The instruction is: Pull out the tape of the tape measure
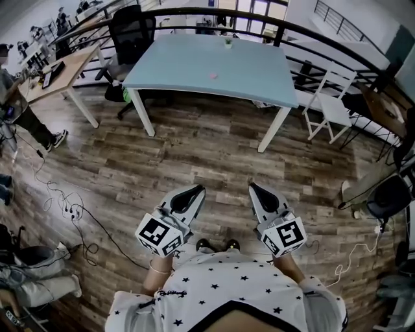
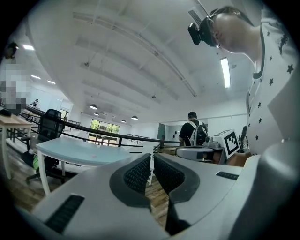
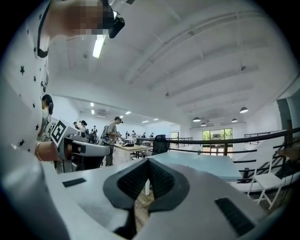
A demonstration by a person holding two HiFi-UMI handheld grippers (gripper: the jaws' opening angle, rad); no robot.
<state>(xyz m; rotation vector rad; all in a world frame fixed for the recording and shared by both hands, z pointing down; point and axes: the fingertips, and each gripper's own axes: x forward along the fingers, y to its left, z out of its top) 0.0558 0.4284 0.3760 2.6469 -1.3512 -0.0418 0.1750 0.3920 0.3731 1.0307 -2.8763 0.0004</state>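
Both grippers are held close to my body, above the wooden floor and well short of the light blue table (image 1: 246, 71). The left gripper (image 1: 196, 190) is shut with nothing between its pads, and its jaws meet at the tips in the left gripper view (image 2: 152, 158). The right gripper (image 1: 254, 187) is also shut and empty (image 3: 147, 162). On the table lie a small pale object (image 1: 213, 75) and a small green one (image 1: 228, 43), both too small to identify. No tape measure can be made out.
A black office chair (image 1: 130, 32) stands at the table's left end and a white chair (image 1: 331, 104) at its right. A wooden desk (image 1: 58, 71) and a person (image 1: 26, 110) are at far left. Cables (image 1: 65, 201) trail over the floor. A dark railing (image 1: 272, 19) runs behind the table.
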